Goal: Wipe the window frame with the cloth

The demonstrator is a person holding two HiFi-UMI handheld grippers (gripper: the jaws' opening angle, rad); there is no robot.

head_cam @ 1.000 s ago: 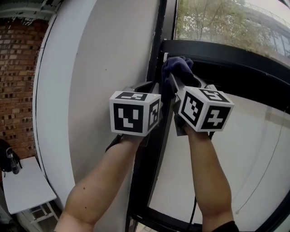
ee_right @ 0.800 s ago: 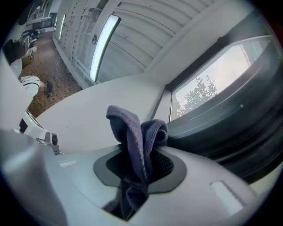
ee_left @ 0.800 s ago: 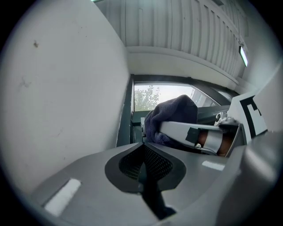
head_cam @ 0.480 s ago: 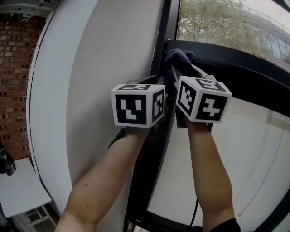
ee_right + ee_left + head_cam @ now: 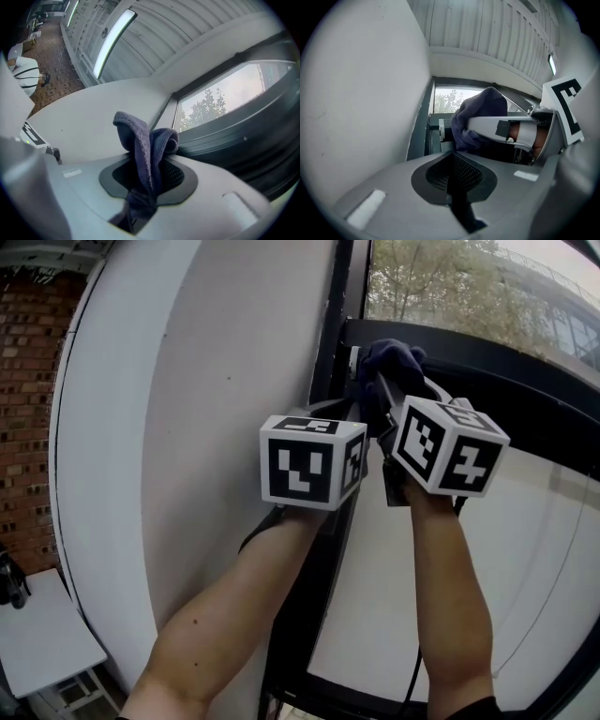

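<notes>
A dark blue cloth [image 5: 391, 362] is bunched against the black window frame [image 5: 487, 367], close to its upper left corner. My right gripper [image 5: 387, 382] is shut on the cloth [image 5: 146, 145], which sticks up in folds from between its jaws. The frame's [image 5: 243, 140] dark bar runs just to the right of it. My left gripper [image 5: 351, 412] is beside the right one, against the frame's upright. It is shut with nothing between its jaws [image 5: 452, 161]. In the left gripper view the cloth [image 5: 480, 112] and a finger of the right gripper [image 5: 497, 126] lie just ahead.
A curved white wall [image 5: 187, 427] fills the left. Glass panes [image 5: 450, 287] show trees outside. A brick wall [image 5: 33, 381] and a white table [image 5: 42, 634] are at the far left, below. A thin cord [image 5: 553, 596] hangs over the lower pane.
Both grippers have shifted a little to the right, with the cloth sliding along the frame's upper bar. Both stay shut.
</notes>
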